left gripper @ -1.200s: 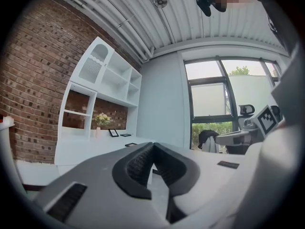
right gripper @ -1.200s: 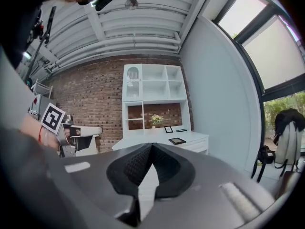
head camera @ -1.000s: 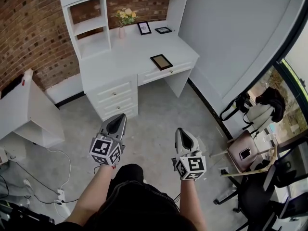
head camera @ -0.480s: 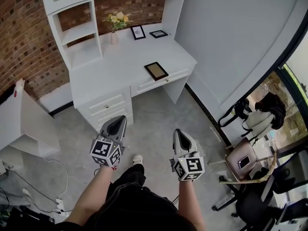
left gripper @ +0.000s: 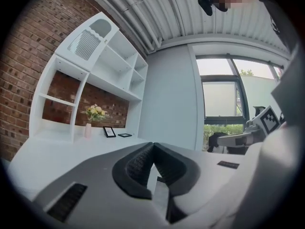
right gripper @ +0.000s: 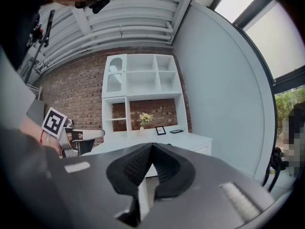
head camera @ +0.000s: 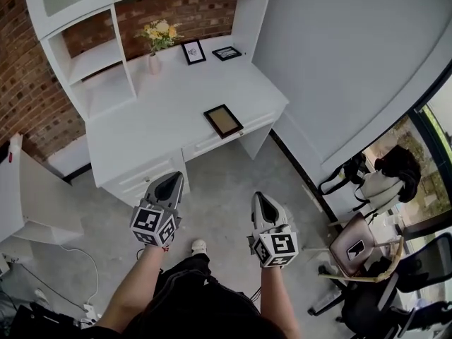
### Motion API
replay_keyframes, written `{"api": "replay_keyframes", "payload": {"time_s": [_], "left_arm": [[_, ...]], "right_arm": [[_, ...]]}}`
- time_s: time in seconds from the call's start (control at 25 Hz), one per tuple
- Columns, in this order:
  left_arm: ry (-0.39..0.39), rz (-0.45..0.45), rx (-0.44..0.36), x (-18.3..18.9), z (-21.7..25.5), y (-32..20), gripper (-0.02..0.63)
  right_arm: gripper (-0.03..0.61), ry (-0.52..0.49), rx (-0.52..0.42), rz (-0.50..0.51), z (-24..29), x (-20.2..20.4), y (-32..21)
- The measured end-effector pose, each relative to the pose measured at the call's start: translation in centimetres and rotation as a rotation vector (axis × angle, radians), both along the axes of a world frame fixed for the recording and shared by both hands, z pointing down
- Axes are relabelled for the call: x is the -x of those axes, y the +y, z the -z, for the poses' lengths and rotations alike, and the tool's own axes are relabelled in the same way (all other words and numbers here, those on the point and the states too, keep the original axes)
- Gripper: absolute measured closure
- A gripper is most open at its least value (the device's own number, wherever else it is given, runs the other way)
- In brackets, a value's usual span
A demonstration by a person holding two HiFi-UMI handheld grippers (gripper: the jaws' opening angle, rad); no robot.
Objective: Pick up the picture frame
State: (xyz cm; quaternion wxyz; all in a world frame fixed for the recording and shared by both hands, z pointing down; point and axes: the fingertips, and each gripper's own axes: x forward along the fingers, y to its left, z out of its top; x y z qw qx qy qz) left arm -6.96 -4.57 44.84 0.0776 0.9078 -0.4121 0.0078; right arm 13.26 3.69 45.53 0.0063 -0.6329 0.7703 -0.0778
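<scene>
A dark-framed picture frame lies flat near the front edge of the white desk. Two more small frames, one upright and one lying flat, sit at the back of the desk. My left gripper and right gripper are held side by side over the floor, short of the desk, both pointing toward it. Each has its jaws shut with nothing between them. The back frames show small in the left gripper view and the right gripper view.
A vase of yellow flowers stands at the back of the desk under white shelves. Desk drawers face me. A grey wall is on the right; chairs and bags crowd the floor at right. Cables lie at left.
Both grippers and the head have moved forward toward the desk; the desk and the frame on it sit lower and nearer in the head view. Jaws stayed shut.
</scene>
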Motion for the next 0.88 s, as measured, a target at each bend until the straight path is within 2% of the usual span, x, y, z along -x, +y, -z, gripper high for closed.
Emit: {"api": "replay_keyframes", "payload": {"time_s": [0.48,0.88], "left_arm": [[0.006,-0.033,0.026,-2.0,-2.7,-8.5,0.607],[0.007,-0.066,0.037,-3.4,-3.4,-11.5,0.607]], "right_arm": [[0.575,-0.014,0.051,-0.009,-2.8,-1.5,-8.4],[0.574,-0.022,0.075,-0.045,-3.9,-2.7,-11.6]]}}
